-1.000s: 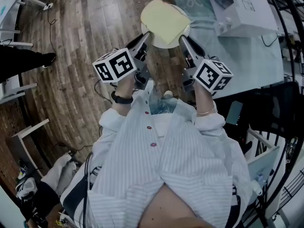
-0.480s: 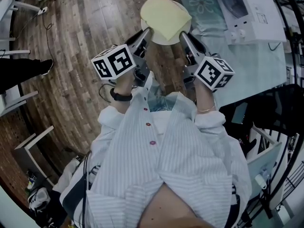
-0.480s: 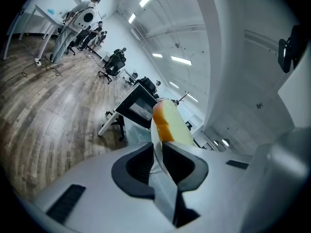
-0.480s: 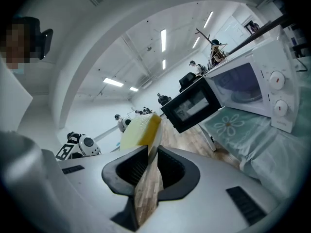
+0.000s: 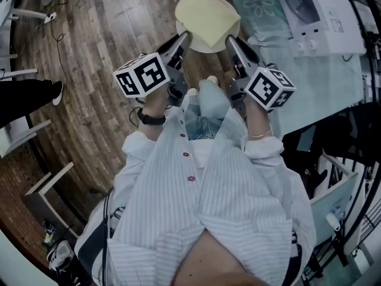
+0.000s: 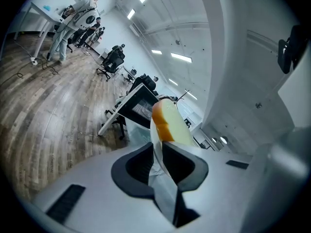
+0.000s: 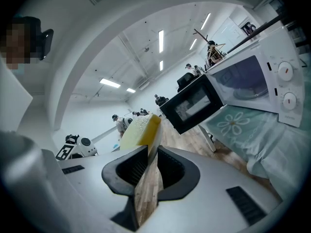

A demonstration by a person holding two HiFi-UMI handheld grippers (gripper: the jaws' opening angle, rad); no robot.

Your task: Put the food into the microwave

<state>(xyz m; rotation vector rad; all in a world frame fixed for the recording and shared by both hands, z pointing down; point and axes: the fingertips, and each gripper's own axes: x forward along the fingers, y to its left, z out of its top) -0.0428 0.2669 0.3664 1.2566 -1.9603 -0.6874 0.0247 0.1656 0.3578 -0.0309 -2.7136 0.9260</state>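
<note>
Wood-plank floor fills the left and middle of the head view. At the upper right stands a table under a teal cloth with a flower print, and on the cloth sits a white microwave with two round knobs. In the right gripper view its dark door hangs swung open toward the room. The person, in a pale striped shirt, faces the table with both arms out in front. Another person's dark trouser leg and shoe show at the left edge.

The left gripper and the right gripper each carry a marker cube and point slightly downward. They clamp opposite edges of one round white plate. Each pair of jaws stands only narrowly apart, closed onto the thin rim, which runs edge-on between the pads in both gripper views.

The plate is held in the air over the floor, just beside the near corner of the table and apart from the microwave. A pale yellow slice of bread with a browner crust lies flat on it, covering most of its surface
</note>
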